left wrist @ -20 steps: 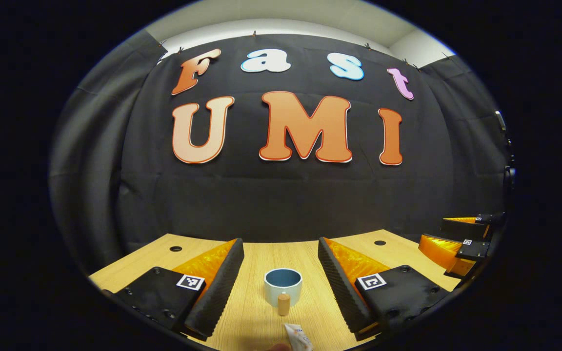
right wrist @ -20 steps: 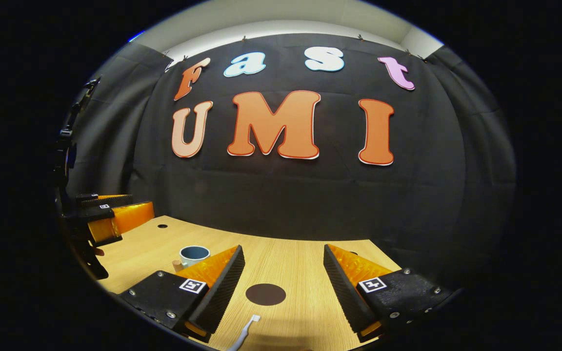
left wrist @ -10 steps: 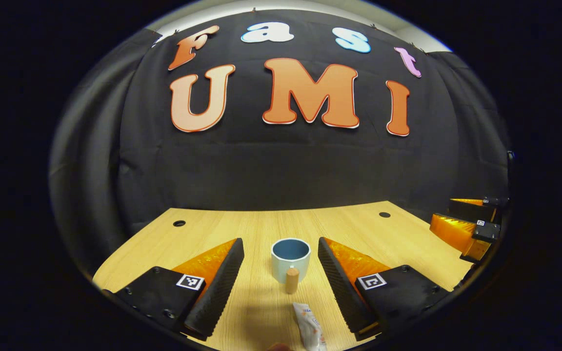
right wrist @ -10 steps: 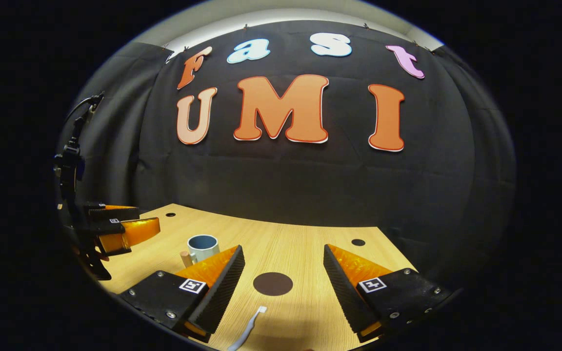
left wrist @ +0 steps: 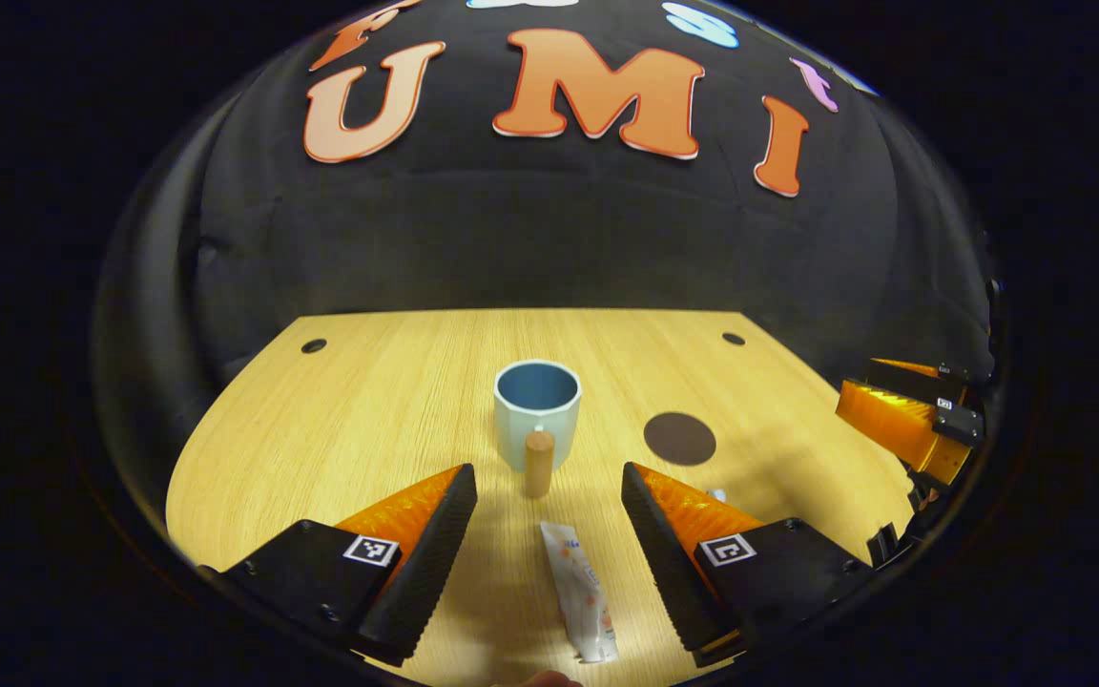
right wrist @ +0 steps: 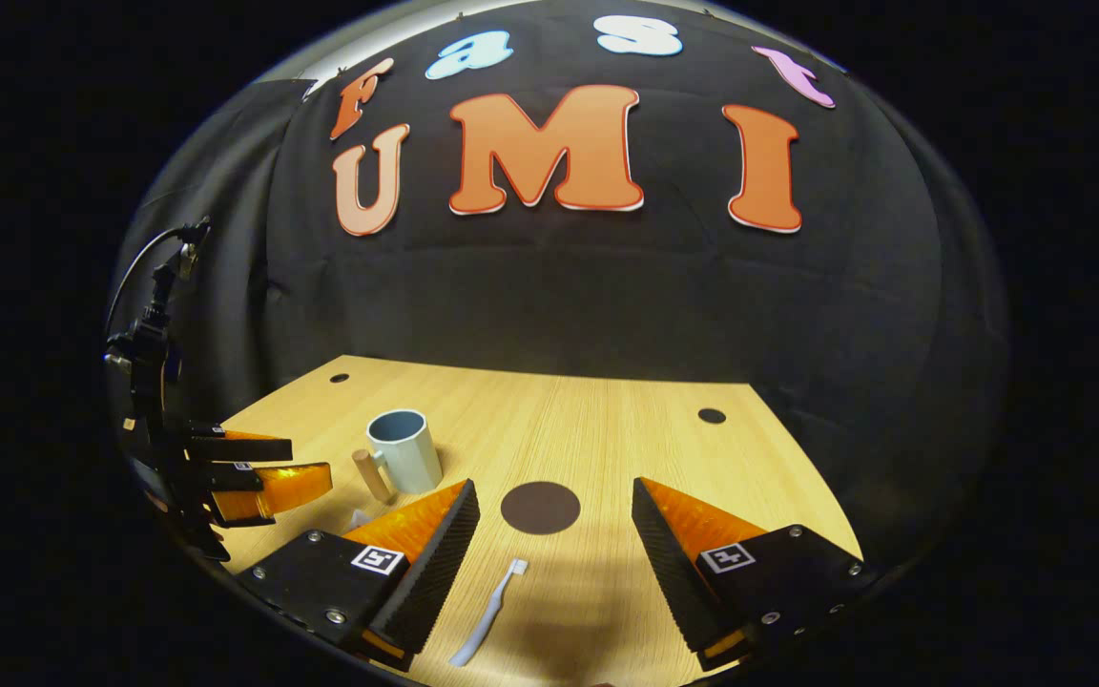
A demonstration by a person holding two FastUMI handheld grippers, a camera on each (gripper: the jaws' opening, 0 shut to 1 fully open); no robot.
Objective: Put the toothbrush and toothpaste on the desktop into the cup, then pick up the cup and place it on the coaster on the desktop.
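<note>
On the bench (left wrist: 340, 420) the cup (left wrist: 537, 410) stands upright near the middle, well short of the far edge, with its handle (left wrist: 538, 463) towards the near edge. In the left gripper view the toothpaste (left wrist: 580, 592) lies flat in front of the cup, close to the near edge, between the fingers of the left hand-held gripper (left wrist: 549, 534) and touching neither. The coaster (left wrist: 679, 438) lies flat to the right of the cup, apart from it. In the right gripper view the toothbrush (right wrist: 489, 625) lies in front of the coaster (right wrist: 540, 507), near the near edge, between the fingers of the right hand-held gripper (right wrist: 556, 558). The cup (right wrist: 404, 449) stands to the left of the coaster there, with the left hand-held gripper (right wrist: 254, 466) farther left, by the bench's left edge.
</note>
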